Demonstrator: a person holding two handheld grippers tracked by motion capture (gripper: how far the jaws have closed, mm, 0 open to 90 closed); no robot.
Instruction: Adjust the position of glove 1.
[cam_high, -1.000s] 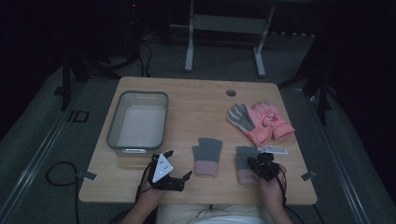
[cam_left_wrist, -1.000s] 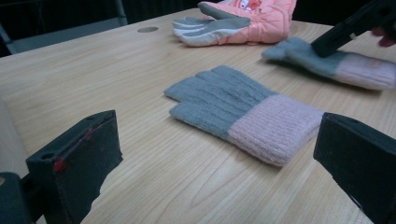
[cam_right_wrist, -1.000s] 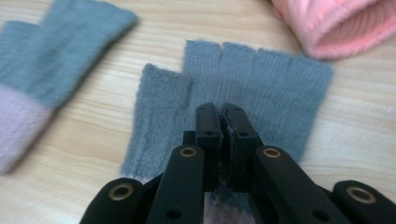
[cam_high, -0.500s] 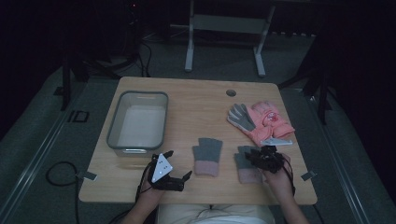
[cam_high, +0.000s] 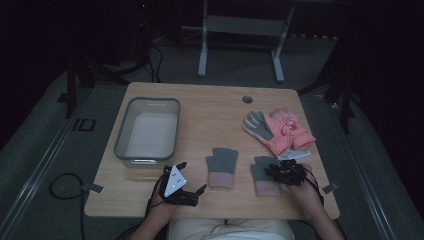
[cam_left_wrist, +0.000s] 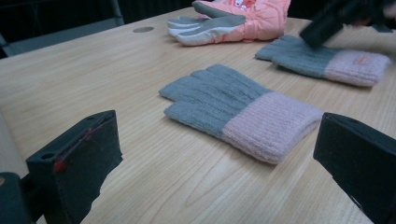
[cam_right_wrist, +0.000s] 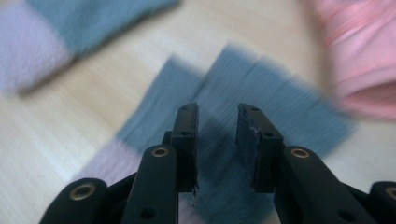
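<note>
Right claw (cam_high: 284, 173) has moved forward onto the right-hand grey glove (cam_high: 264, 176), jaws narrowed, nothing visibly gripped yet; a pinch looks imminent. Left claw (cam_high: 181, 181) wide open, unmoved, just left of the other glove (cam_high: 221, 167) on the tabletop (cam_high: 210, 110).

Table (cam_high: 210, 107): you work at a light wooden top with a round hole (cam_high: 247, 99) near its far edge.
Bin (cam_high: 146, 131): you have a clear, grey-rimmed tub at far left.
Floor: grey carpet; a black cable (cam_high: 62, 187) loops at left.
Stand (cam_high: 242, 30): grey metal frame beyond your table.
</note>
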